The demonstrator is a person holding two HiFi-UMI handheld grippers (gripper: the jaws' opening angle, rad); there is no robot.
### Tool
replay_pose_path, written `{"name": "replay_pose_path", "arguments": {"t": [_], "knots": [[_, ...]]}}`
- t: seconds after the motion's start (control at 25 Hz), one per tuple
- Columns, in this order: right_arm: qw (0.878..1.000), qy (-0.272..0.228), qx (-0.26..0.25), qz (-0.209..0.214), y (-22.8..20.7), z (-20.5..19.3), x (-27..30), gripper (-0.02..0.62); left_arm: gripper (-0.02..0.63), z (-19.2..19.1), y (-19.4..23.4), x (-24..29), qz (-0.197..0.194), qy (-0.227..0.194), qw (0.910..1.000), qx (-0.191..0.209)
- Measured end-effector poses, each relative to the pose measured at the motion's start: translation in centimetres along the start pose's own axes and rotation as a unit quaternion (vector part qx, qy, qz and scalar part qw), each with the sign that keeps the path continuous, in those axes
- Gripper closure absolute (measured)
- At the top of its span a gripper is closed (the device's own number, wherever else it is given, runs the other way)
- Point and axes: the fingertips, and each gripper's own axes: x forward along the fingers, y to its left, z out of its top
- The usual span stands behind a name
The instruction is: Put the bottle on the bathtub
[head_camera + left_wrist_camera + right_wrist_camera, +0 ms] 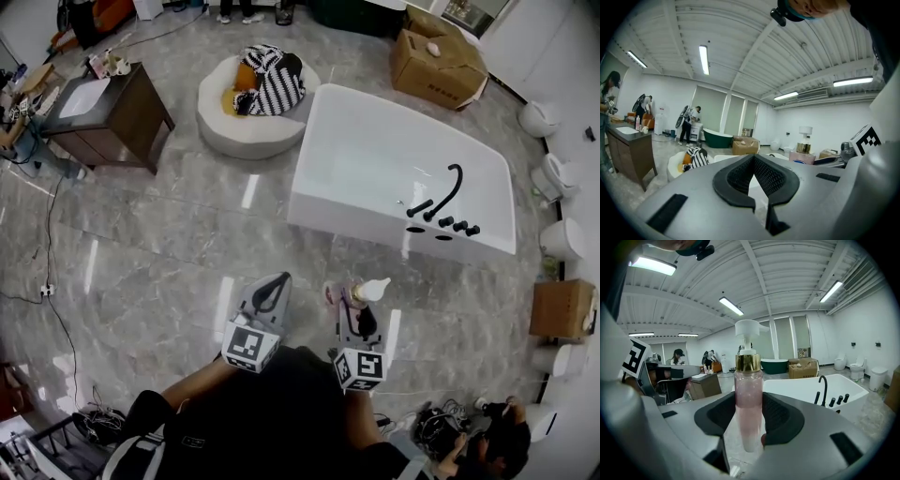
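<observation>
head view: high, faces steeply down at the floor; left gripper and right gripper near, at bottom; bathtub farther ahead | left gripper view: low behind its jaws, tilted up toward the ceiling | right gripper view: likewise, tight on its jaws | shared: bathtub in all three

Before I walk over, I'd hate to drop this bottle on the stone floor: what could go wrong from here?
1. The right gripper holds the tall bottle by its lower half, so the pump top could tip it in the jaws.
2. The bathtub ledge carries a black faucet and knobs. Set down close to them, the bottle may bump one and topple.
3. Cables lie on the floor close to you, a possible trip hazard.
</observation>
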Motion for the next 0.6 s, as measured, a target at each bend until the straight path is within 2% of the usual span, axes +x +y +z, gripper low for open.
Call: {"name": "replay_pose_path", "arguments": {"t": [0.24,0.6], "knots": [[1.000,0.008,-0.005,-0.003,0.0,0.7,4.2,0.414,0.591,1.0,2.8,1.1,0.007,-0.008,0.9999,-0.005],[1.000,0.015,-0.010,0.023,-1.5,1.7,9.6,0.414,0.591,0.2,4.9,3.8,0.031,0.006,0.9993,-0.019]]}}
